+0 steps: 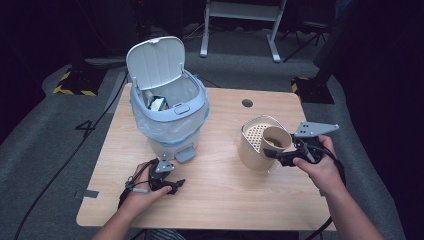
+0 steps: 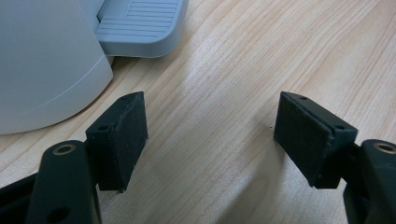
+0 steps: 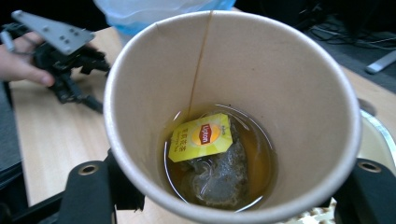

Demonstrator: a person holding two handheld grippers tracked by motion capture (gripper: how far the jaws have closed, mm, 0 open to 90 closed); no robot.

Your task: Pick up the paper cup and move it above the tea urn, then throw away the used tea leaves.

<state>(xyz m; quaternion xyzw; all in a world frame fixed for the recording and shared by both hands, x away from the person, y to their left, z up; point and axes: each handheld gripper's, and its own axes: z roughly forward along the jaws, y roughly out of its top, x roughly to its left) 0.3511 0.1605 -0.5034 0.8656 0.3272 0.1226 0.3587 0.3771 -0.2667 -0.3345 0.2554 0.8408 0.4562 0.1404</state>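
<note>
My right gripper (image 1: 281, 156) is shut on a tan paper cup (image 1: 276, 139), tilted toward a beige container with a perforated strainer top (image 1: 255, 134) at the table's right. In the right gripper view the cup (image 3: 280, 74) holds a little brown tea and a wet tea bag with a yellow tag (image 3: 201, 137). My left gripper (image 1: 176, 184) rests low near the table's front left, jaws open with nothing between them; its pads (image 2: 122, 135) hover over bare wood just in front of the bin's foot pedal (image 2: 140, 25).
A pale blue pedal bin (image 1: 172, 117) with a plastic liner and raised lid (image 1: 155, 61) stands at the table's back left, with rubbish inside. The wooden table (image 1: 220, 195) has a cable hole (image 1: 247, 103) at the back. A metal stand's legs sit on the floor beyond.
</note>
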